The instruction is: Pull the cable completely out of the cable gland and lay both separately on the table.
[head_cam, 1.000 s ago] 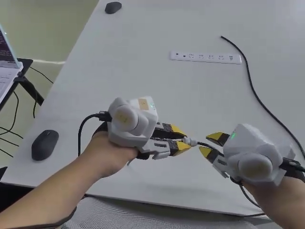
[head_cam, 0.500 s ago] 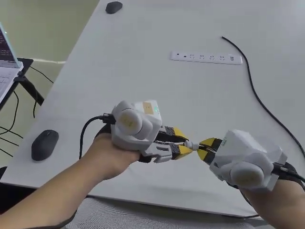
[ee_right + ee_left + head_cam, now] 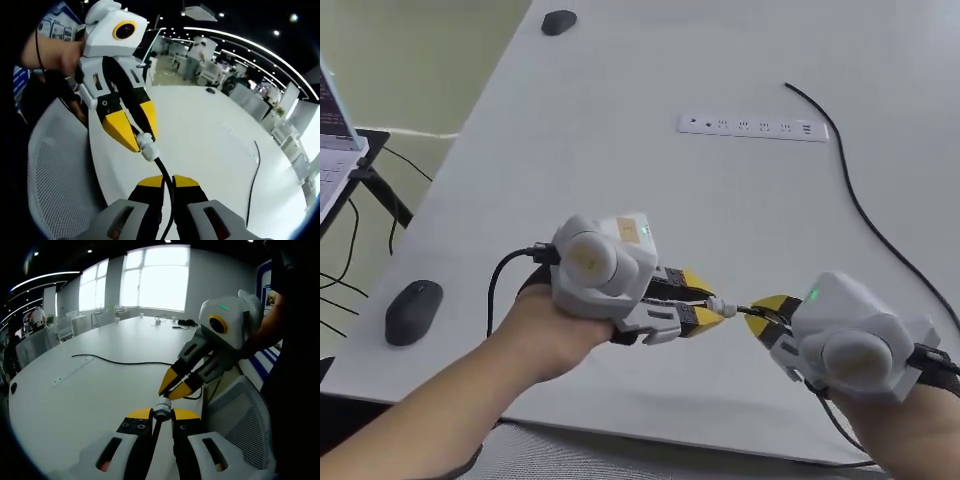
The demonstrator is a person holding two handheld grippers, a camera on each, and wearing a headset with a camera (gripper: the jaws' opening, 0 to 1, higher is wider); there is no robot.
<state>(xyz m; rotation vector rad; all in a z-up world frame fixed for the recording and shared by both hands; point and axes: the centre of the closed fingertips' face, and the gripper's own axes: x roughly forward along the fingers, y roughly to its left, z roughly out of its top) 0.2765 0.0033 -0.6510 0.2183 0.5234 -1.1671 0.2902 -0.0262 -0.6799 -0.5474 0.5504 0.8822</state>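
My left gripper (image 3: 161,414) has its yellow-tipped jaws pinched on the white cable gland (image 3: 161,409), which pokes out just past the tips. My right gripper (image 3: 168,181) is closed on the black cable (image 3: 164,172), right where it leaves the gland's nose, so the two sets of tips sit close together, nearly nose to nose. Both are held in the air above the near edge of the table (image 3: 620,170); neither part rests on it. The cable runs into the gland, so I judge the pull has barely begun.

What could go wrong:
- My right jaws hold a thin, smooth cable. If the gland's seal bites hard, the jaws may slide along the jacket rather than draw it out.
- The gland is round and only its body is clamped, so a crooked pull could twist it or pop it out of my left jaws.
- We are at the table's edge, above a mesh chair (image 3: 55,165). Anything that slips could fall off the table.

The only thing here holding something is the gland itself, with the cable threaded through it.

Farther out on the table lie a white power strip (image 3: 752,125), a loose black cord (image 3: 865,215) to the right, and a dark mouse (image 3: 413,310) near the left edge.
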